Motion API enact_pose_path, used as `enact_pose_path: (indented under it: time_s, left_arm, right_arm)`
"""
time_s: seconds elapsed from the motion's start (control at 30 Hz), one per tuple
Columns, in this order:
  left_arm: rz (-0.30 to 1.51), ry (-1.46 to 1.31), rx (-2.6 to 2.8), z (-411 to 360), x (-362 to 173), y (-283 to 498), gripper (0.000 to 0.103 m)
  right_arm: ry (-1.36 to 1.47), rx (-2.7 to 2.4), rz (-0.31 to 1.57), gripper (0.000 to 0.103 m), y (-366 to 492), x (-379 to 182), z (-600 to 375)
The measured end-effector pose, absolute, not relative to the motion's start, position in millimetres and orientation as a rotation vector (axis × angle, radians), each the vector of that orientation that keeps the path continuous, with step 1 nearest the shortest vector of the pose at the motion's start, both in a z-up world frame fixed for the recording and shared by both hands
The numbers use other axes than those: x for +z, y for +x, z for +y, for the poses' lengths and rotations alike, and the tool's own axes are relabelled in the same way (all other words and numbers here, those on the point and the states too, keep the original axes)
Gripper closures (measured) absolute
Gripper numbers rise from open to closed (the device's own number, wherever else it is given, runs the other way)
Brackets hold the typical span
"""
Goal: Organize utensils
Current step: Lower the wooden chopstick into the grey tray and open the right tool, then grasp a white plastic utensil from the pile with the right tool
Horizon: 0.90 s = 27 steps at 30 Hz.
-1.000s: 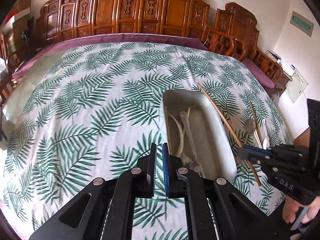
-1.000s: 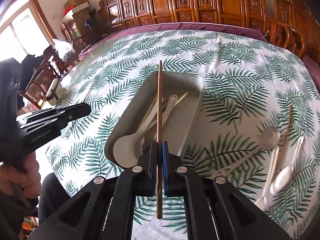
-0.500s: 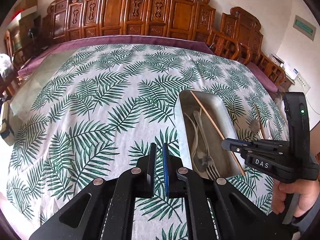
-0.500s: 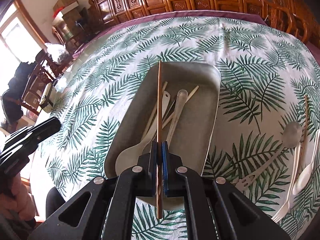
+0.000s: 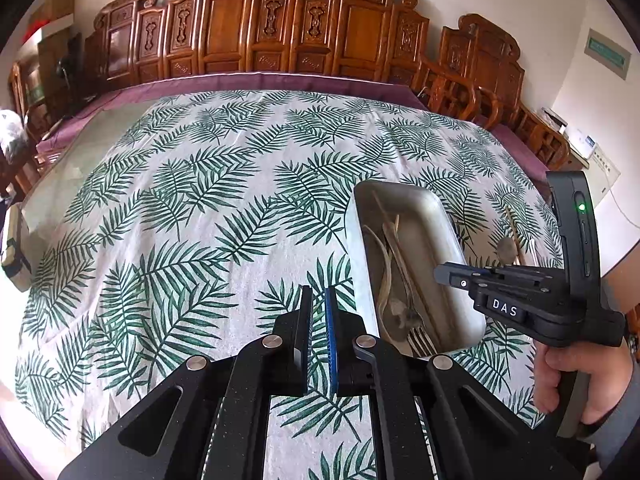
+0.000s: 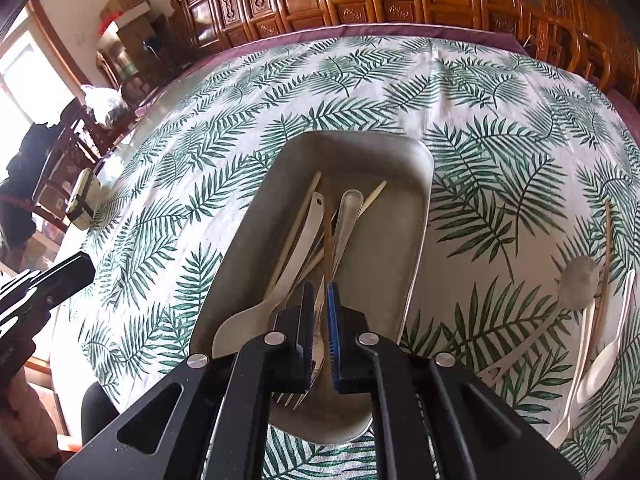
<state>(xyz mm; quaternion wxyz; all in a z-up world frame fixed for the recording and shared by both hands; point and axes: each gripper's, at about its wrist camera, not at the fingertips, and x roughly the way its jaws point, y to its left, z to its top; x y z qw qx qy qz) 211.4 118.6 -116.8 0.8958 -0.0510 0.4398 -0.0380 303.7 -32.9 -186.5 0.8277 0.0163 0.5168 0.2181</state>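
Note:
A grey metal tray [image 6: 416, 184] [image 5: 448, 216] sits on the leaf-print tablecloth and holds several utensils: a white spoon [image 6: 256, 312], chopsticks, metal spoons and a fork. A brown chopstick [image 6: 328, 228] now lies in the tray. My right gripper [image 6: 319, 292] hovers over the tray's near end, jaws slightly apart and empty; it shows in the left wrist view [image 5: 440, 272]. My left gripper [image 5: 318, 300] is left of the tray over bare cloth, jaws nearly together and empty.
To the right of the tray lie a metal spoon [image 6: 578, 284], a brown chopstick [image 6: 606, 248], two white spoons [image 6: 608, 356] and a pale fork [image 6: 516, 356]. Carved wooden chairs [image 5: 280, 32] ring the table's far side.
My right gripper moved over the tray, lowered the brown chopstick into it and opened slightly, letting it go. My left gripper stayed beside the tray with little change.

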Motion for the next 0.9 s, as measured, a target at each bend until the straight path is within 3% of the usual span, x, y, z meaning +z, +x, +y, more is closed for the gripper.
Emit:
enact_pose_path:
  time_s: [0.37, 0.43, 0.57, 0.8, 0.9]
  left_arm:
    - [0.906, -0.091, -0.1, 103, -114, 212, 0.097]
    - [0.902, -0.089, -0.106, 98, -112, 212, 0.086]
    - [0.893, -0.083, -0.123, 89, -110, 212, 0.076]
    - [0.895, -0.058, -0.163, 65, -110, 213, 0.045]
    - [0.893, -0.048, -0.181, 52, -110, 212, 0.038]
  right_arm:
    - [-0.009, 0.483, 0.991, 0.094, 270, -153, -59]
    - [-0.005, 0.481, 0.979, 0.094, 264, -149, -69]
    - [0.001, 0.458, 0.969, 0.093, 250, -143, -93]
    - [0.011, 0.373, 0.952, 0.09, 231, -142, -143]
    - [0.015, 0.333, 0.952, 0.09, 227, -145, -166]
